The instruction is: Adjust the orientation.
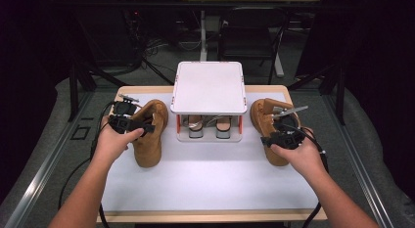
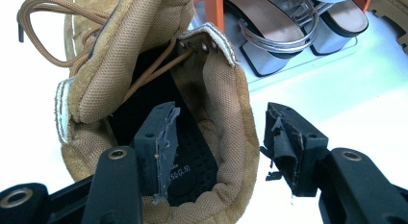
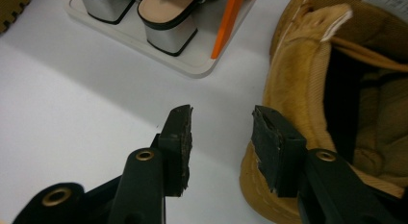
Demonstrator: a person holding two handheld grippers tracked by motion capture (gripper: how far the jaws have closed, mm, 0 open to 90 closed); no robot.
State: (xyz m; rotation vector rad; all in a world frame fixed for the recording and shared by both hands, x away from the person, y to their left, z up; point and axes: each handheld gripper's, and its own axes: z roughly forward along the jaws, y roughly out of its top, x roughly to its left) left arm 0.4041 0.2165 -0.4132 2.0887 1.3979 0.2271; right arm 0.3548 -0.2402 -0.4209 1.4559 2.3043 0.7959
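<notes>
Evidently the work is on two tan boots, one at each side of a small shoe rack. The left boot stands on the white mat, toe toward the person, just left of the rack. The left gripper straddles its padded collar: one jaw sits inside the opening, the other outside on the rack side, and the collar wall passes between them. The jaws stand spread, with a gap showing beside the outer pad, so the collar is bracketed but not pinched. That placement makes sense as the approach to a grip, since the stiff collar is the one edge that two narrow jaws can take.

The right boot stands just right of the rack, also toe toward the person. The right gripper hangs at its heel, jaws apart and nothing between them; one pad is in front of the heel's outer wall, and whether it touches I cannot tell. Its jaws hold only bare mat.

The rack has a white top on orange posts, and a pair of block-heeled sandals sits on its lower shelf. Likely the free top is kept for the boots.
</notes>
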